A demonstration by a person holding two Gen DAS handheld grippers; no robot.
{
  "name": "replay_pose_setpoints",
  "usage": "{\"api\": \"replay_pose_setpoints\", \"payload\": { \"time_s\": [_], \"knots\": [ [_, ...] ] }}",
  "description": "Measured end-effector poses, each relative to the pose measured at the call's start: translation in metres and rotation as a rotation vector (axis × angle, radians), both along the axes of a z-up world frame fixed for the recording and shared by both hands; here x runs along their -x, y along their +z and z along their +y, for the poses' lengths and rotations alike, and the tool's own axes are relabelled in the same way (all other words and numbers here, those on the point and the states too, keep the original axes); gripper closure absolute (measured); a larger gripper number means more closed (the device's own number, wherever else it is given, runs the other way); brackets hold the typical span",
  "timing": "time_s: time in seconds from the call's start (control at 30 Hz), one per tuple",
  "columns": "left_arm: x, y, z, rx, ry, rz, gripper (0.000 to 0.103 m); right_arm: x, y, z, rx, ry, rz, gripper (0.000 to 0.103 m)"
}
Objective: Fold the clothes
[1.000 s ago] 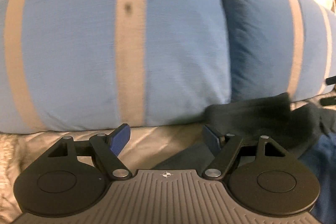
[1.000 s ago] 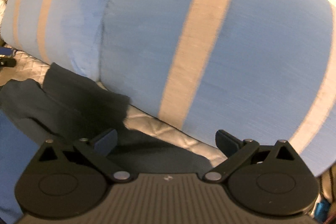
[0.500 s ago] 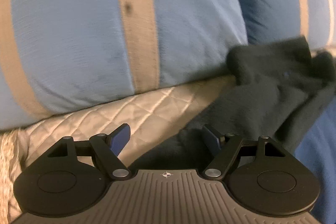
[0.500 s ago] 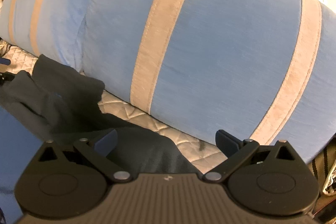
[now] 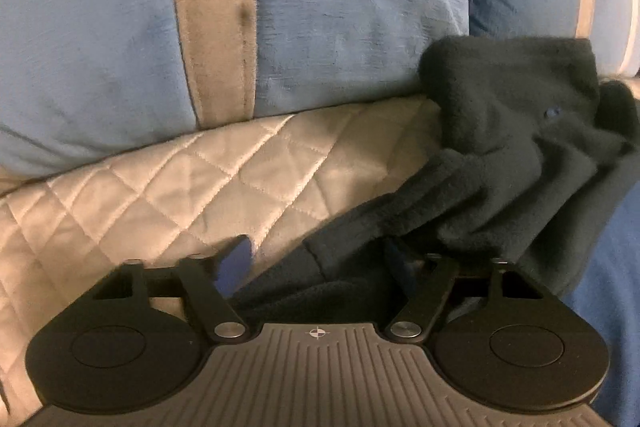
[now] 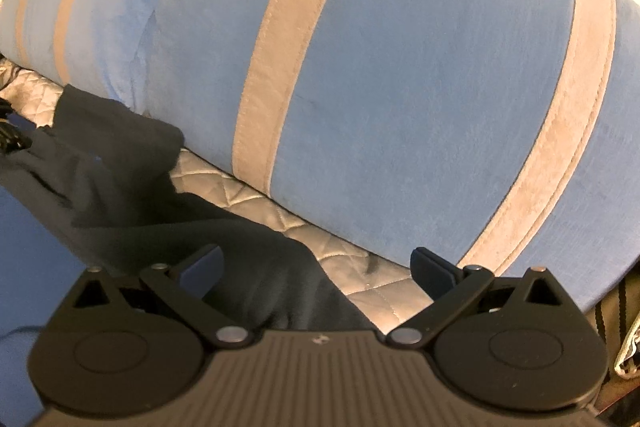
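The dark charcoal fleece garment (image 5: 508, 167) lies rumpled on the cream quilted bedspread (image 5: 168, 187), its far bunched end pushed up against the foot of the blue velvet pillows. In the left wrist view it runs diagonally from the space between the fingers up and away to the right; in the right wrist view the same cloth (image 6: 132, 195) runs from between the fingers up and away to the left. Its long axis therefore seems to stretch across between the two tools, each one at an end of it.

The left gripper (image 5: 320, 259) is spread wide, with a near hem of the fleece lying between its blue pads, not pinched. The right gripper (image 6: 316, 267) is likewise spread, an edge of the fleece under its left finger and bare quilt under its right. Neither looks clearly nearer; both sit at the cloth's edge, so the next move probably calls for both to close together.

Counted: one dark garment, one patch of plain blue fabric (image 5: 600, 267) beside it, two grippers, and two blue pillows with beige stripes (image 5: 320, 7) side by side.
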State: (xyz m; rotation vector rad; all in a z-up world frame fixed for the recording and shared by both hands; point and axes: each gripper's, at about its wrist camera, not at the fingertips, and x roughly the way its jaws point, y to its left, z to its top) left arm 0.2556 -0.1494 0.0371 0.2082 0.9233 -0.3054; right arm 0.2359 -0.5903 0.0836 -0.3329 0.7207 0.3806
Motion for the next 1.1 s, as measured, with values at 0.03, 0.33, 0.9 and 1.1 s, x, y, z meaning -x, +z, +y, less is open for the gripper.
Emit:
{"api": "replay_pose_setpoints", "payload": {
  "time_s": [0.03,0.33,0.9,1.1],
  "knots": [
    [-0.001,0.003,-0.001,-0.008,0.013,0.008,0.077,-0.001,-0.002,0.000,-0.004,-0.002,0.002,0.000],
    [0.008,0.005,-0.026,-0.290,0.074,-0.122,0.083,-0.021,-0.017,0.031,0.009,0.017,-0.011,0.000],
    [0.003,-0.012,-0.034,-0.322,0.105,-0.156,0.083,-0.025,-0.064,0.068,0.282,0.199,-0.057,0.005],
    [0.004,-0.013,-0.034,-0.327,0.101,-0.164,0.083,-0.038,-0.071,0.073,0.293,0.226,0.018,0.014]
  ]
}}
